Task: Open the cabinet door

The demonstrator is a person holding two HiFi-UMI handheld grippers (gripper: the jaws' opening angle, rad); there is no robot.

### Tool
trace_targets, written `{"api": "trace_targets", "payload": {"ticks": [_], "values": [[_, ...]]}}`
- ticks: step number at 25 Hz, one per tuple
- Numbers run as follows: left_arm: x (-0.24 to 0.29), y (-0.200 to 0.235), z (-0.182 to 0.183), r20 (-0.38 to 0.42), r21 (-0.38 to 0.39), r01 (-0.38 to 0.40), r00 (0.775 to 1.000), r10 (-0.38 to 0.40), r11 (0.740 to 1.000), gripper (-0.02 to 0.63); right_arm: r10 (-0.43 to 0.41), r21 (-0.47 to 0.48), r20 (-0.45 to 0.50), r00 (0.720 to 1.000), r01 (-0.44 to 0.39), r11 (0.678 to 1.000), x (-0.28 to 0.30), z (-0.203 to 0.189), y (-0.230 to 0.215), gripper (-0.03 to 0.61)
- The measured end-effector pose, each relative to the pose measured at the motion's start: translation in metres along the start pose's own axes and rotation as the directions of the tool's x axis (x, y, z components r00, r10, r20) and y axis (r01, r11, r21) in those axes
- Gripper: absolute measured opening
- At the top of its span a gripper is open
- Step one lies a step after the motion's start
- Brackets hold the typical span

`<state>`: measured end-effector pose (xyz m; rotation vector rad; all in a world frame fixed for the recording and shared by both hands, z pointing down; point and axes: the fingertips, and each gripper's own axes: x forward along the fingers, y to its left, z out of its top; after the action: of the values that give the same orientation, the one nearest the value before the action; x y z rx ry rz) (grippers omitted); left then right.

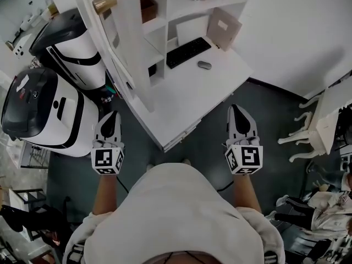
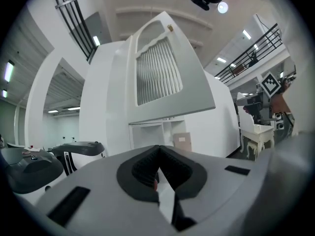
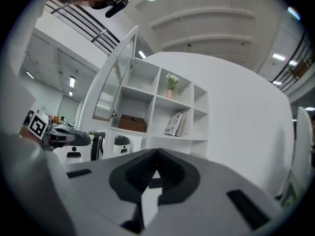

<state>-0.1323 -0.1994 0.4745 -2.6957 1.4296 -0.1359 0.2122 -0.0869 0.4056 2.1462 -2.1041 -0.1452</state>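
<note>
Already the tall white cabinet door [image 1: 118, 43] stands open ahead of the left gripper [image 1: 108, 120] and right gripper [image 1: 240, 111], jaws clenched empty, so the job looks done.

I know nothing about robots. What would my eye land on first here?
The tall white cabinet door stands swung wide open at the upper left of the head view, with its brass knob at the top. Below it, the left hand-held gripper and right hand-held gripper are shut and empty. A bulky white-and-black machine sits at the far left.
</note>
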Motion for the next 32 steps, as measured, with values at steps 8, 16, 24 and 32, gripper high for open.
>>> {"api": "trace_targets", "payload": {"ticks": [8, 16, 24, 32], "values": [[0.001, -0.001, 0.010, 0.022, 0.008, 0.004, 1.000, -0.005, 1.000, -0.002, -0.003, 0.003, -0.015, 1.000, 0.003, 1.000, -0.002, -0.010, 0.003, 0.003], [-0.001, 0.001, 0.015, 0.029, 0.003, -0.002, 1.000, 0.002, 1.000, -0.002, 0.005, 0.004, -0.021, 1.000, -0.005, 1.000, 0.003, -0.015, 0.008, 0.002], [-0.001, 0.001, 0.016, 0.032, 0.000, -0.006, 0.999, 0.006, 1.000, -0.002, 0.018, 0.004, -0.029, 0.999, -0.018, 1.000, 0.008, -0.020, 0.010, 0.002], [0.000, 0.004, 0.013, 0.026, -0.005, -0.014, 1.000, 0.014, 1.000, -0.002, 0.027, 0.004, -0.034, 0.999, -0.027, 1.000, 0.013, -0.022, 0.012, 0.002]]}}
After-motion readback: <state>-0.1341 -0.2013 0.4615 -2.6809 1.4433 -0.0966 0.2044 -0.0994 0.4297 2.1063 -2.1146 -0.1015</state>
